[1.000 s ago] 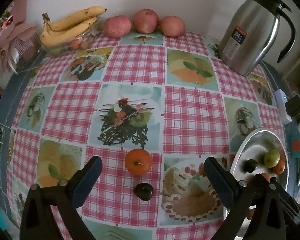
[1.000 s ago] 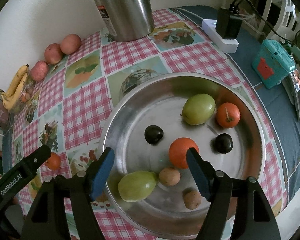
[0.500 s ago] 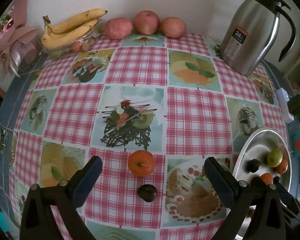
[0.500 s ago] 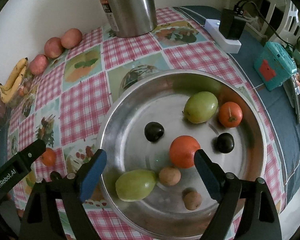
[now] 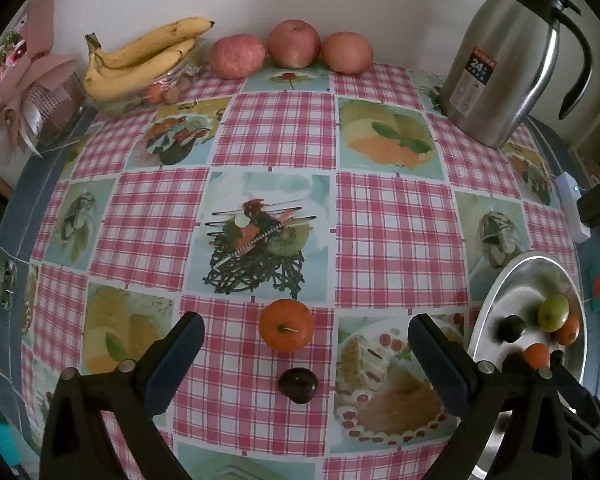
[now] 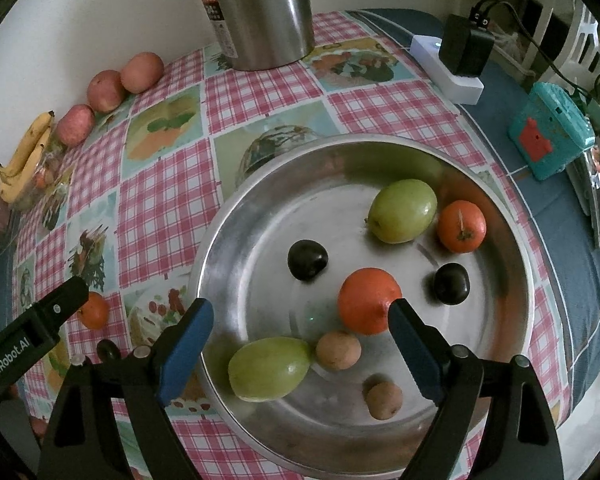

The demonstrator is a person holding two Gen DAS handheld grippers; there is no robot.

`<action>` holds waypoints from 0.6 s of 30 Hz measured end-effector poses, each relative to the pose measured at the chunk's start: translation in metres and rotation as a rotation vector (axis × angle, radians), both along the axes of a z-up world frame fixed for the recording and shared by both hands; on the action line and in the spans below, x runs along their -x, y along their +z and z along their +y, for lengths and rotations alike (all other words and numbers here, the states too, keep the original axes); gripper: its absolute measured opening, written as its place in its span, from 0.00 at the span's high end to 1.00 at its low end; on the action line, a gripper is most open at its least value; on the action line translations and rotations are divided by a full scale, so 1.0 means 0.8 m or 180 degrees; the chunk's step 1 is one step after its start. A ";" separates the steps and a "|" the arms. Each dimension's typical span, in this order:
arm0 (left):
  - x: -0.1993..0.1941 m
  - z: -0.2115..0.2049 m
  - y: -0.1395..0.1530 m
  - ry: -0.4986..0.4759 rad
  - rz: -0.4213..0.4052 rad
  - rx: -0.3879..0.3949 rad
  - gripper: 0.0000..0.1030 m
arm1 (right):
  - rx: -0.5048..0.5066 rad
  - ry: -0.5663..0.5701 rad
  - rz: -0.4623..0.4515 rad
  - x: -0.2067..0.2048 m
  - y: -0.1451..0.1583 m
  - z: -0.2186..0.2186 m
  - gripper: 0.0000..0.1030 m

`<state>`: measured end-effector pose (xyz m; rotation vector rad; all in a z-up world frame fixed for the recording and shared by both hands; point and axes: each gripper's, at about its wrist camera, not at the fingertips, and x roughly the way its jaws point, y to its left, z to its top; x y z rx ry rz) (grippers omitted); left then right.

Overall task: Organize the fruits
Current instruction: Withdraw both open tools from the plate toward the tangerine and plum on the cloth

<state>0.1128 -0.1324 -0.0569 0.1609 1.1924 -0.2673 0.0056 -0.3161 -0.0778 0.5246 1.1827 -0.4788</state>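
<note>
On the checked tablecloth lie an orange fruit and a dark plum. My left gripper hovers open above them, one finger on either side and touching neither. The metal plate holds several fruits: two green ones, two dark plums, a small orange one, a larger orange and two small brown ones. Over the plate my right gripper stands open and empty, its right fingertip just beside the larger orange. The left gripper's finger shows at that view's left edge.
Along the back wall lie bananas over a bag of small fruit and three apples. A steel kettle stands at the back right. A power strip and a teal box lie right of the plate.
The right gripper's jaws have spread wider, and the larger orange, which was between them, now lies free on the plate. The left gripper has stayed open in place.
</note>
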 end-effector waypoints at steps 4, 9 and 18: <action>0.001 0.000 0.002 -0.0028 -0.0019 -0.0012 0.00 | 0.0002 0.0010 0.0008 -0.001 -0.001 0.001 0.13; 0.002 0.000 0.005 -0.0036 -0.0106 -0.0144 0.00 | -0.0009 0.0039 0.0027 -0.002 -0.003 0.002 0.13; -0.006 0.021 0.006 -0.0040 -0.0179 -0.0353 0.00 | -0.0046 0.0088 -0.0015 -0.006 -0.002 0.004 0.13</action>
